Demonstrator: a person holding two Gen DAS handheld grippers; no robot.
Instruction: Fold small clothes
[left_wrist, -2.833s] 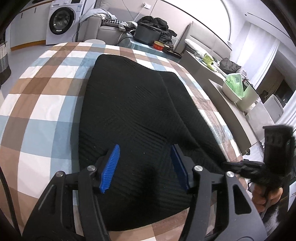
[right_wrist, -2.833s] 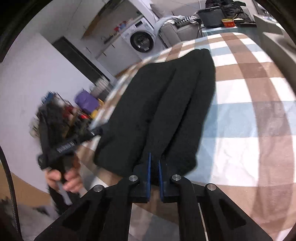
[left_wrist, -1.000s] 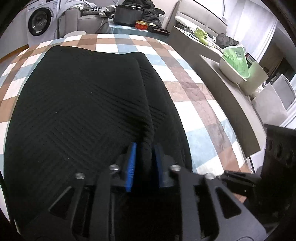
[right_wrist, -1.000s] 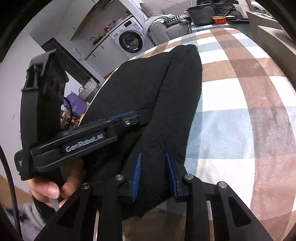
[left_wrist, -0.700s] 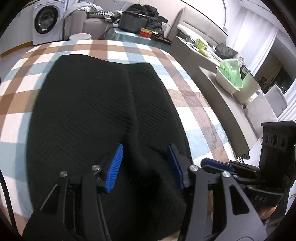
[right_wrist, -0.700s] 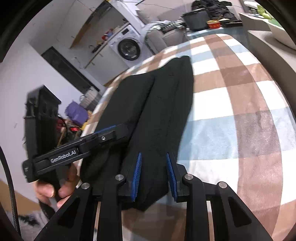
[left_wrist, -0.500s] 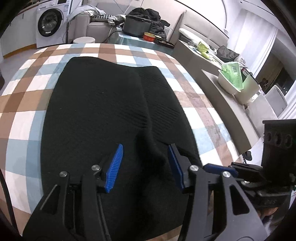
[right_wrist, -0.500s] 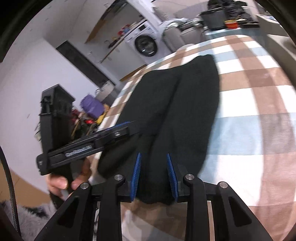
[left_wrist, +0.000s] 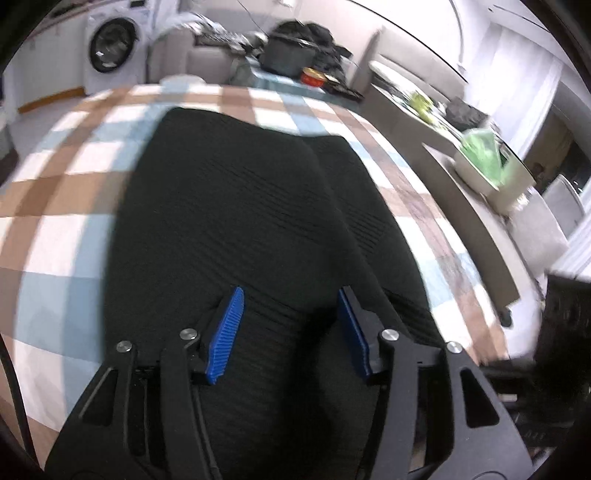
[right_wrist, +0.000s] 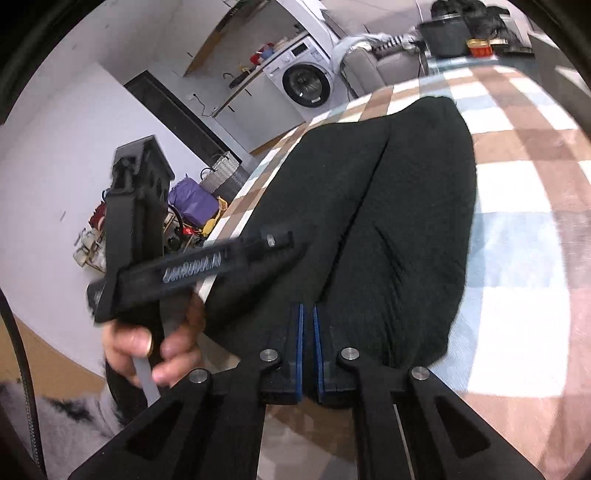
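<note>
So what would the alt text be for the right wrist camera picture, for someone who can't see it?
A handheld right gripper, its blue-padded jaws just closed on the near edge of a black knit garment lying on a checked tablecloth. To the left, a hand holds the left gripper over the garment; a washing machine stands behind.

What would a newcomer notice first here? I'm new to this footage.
A big black knit garment lies lengthwise on the brown, blue and white checked cloth. The right gripper is pinched shut at its near hem; the left gripper hangs open above it. A washing machine stands behind.
</note>
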